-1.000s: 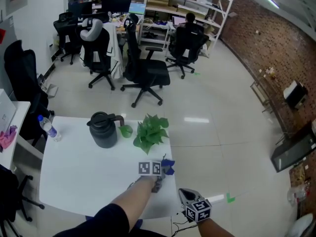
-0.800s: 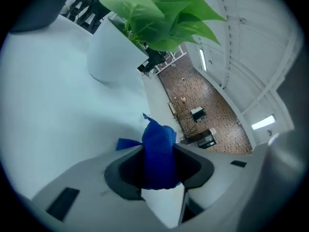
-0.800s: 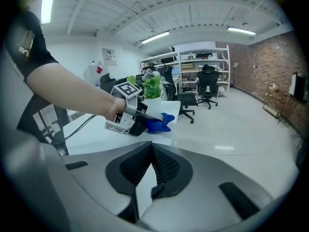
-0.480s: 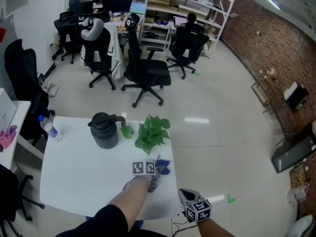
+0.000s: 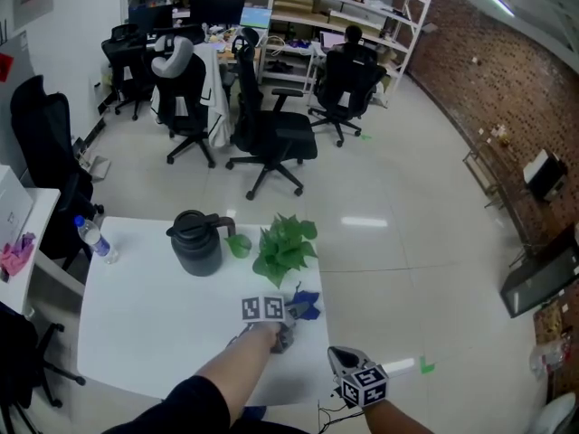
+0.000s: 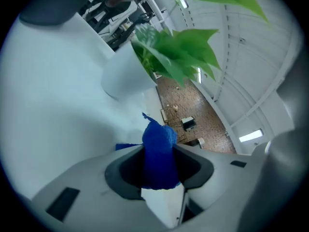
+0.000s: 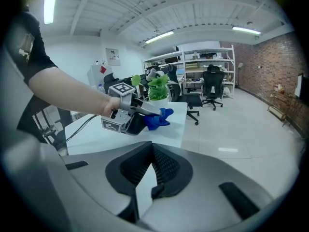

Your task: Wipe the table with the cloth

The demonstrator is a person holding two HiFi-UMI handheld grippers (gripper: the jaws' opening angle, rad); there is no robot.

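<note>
— Left tool?
— Left gripper (image 6: 159, 164) clamped on crumpled blue cloth (image 6: 158, 151), at the white rectangular table's (image 5: 145, 328) right edge, beside the leafy green potted plant (image 5: 285, 247).
— Right?
— Right gripper (image 7: 152, 151) jaws together, empty.

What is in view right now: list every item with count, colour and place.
table: one, white, foreground
jug: one, dark grey, table's far side
cup: one, green, between jug and plant
potted plant: one, green, white pot, table's far right
cloth: one, blue, in front of the plant
bottle: one, clear, blue cap, table's far left corner
office chairs: several, black, floor beyond
shelving: one run, white, back wall
seated person: one, dark clothing, at the back
left tongs: one, grey, shut on the cloth
right tongs: one, grey, jaws together, empty, beyond table's near right corner
</note>
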